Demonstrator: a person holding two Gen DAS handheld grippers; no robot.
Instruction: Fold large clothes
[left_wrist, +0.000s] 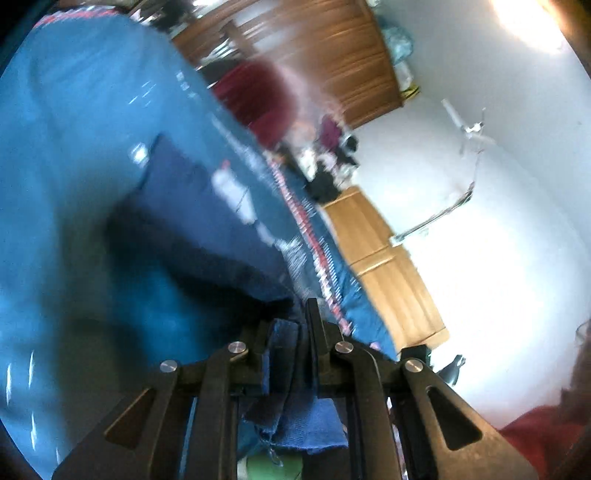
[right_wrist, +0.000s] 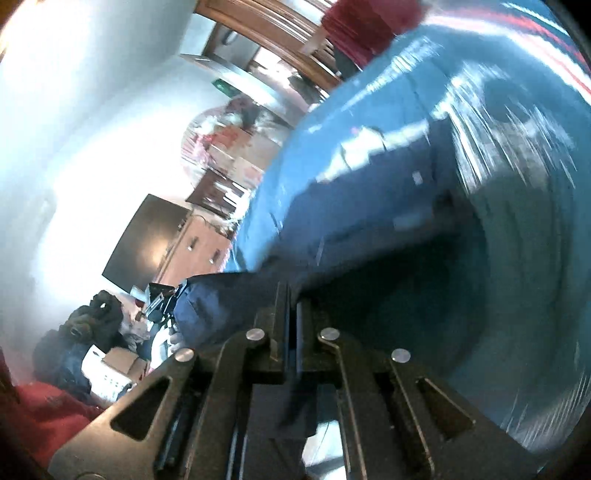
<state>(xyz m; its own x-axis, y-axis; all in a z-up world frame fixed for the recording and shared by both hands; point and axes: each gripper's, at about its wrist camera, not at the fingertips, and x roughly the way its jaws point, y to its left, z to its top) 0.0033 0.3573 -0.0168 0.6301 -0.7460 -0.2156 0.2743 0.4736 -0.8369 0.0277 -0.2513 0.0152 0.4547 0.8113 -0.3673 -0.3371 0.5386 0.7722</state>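
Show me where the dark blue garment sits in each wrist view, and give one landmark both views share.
Left wrist: the dark blue garment runs from centre-left down into the left gripper, clamped between its fingers.
Right wrist: the garment crosses the centre and drops into the right gripper, pinched there.
Shared landmark: the lighter blue bedspread with a red and white striped border, lying behind the garment in both.

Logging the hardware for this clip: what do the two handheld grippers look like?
Both the left gripper and the right gripper are matte black, with flat angular linkage arms, triangular cut-outs and round silver pivot pins. The jaws are narrow black bars. No cables or markings show.
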